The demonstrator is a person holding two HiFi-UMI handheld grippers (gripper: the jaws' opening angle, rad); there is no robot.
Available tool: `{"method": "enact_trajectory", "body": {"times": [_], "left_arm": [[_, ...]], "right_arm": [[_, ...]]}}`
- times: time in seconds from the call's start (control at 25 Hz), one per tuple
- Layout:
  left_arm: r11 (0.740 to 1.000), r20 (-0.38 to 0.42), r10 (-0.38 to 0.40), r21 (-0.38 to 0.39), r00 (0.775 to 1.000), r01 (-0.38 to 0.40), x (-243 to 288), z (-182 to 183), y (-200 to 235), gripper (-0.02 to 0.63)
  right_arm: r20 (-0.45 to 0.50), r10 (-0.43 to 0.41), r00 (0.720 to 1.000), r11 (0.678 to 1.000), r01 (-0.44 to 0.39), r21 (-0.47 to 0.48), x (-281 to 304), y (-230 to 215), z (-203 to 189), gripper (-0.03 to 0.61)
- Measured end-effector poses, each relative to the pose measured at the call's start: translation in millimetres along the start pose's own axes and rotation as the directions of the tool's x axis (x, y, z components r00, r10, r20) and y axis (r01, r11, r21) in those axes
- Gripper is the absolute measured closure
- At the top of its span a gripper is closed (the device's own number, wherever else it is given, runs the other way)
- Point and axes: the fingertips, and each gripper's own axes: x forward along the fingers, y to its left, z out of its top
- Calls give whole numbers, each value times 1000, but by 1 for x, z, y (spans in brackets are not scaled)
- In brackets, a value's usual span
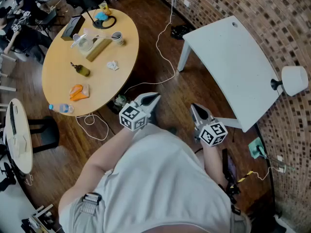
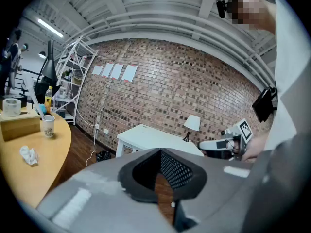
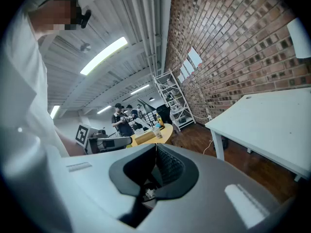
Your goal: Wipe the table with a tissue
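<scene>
Approach step, no wiping yet. Both tools are tucked against your torso, over the floor between the two desks.

- Left hand-held gripper (image 1: 153, 99): jaws fully together, nothing between them.
- Right hand-held gripper (image 1: 194, 108): jaws meet at the tips, also empty. There's a pale speck low in the gap behind them. It's too small to name, probably floor clutter.

The crumpled tissue (image 1: 112, 65) lies on the round wooden desk (image 1: 58, 84), ahead and to your left. It's just beside the wooden box (image 1: 98, 47) and well apart from both grippers.

Next move, as I read it:
- Step up to the round desk and open the left jaws wide.
- Come down over the tissue and pinch the top of the crumple. It's soft and light, so close right down or it'll slip out.
- Keep clear of the small dark bottle (image 1: 80, 70) and the cup (image 1: 117, 38) while you drag.

Hard to make out:
- I can't tell which desk gets wiped. The white desk (image 1: 228, 57) is bare apart from the lamp (image 1: 294, 80) at its end.
- Your torso hides your forearms and the floor below you.
- The left gripper view cuts off most of the round desk. The right gripper view shows only a sliver of it.
- I can't tell whether the box dispenses tissues.
- The items at the desk's far end are too small to name.
</scene>
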Motion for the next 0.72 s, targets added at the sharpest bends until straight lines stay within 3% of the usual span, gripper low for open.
{"method": "enact_trajectory", "body": {"times": [0.16, 0.48, 0.72], "left_arm": [[1000, 6, -15, 4, 1000, 15, 11, 9, 37, 611], [999, 2, 26, -22, 1000, -26, 2, 22, 110, 611], [998, -18, 55, 36, 998, -55, -9, 30, 162, 611]], "right_arm": [[20, -3, 1000, 1000, 3, -10, 40, -3, 20, 569], [-36, 38, 999, 999, -39, -36, 116, 1, 42, 569], [-75, 66, 995, 996, -71, -58, 173, 10, 59, 569]]}}
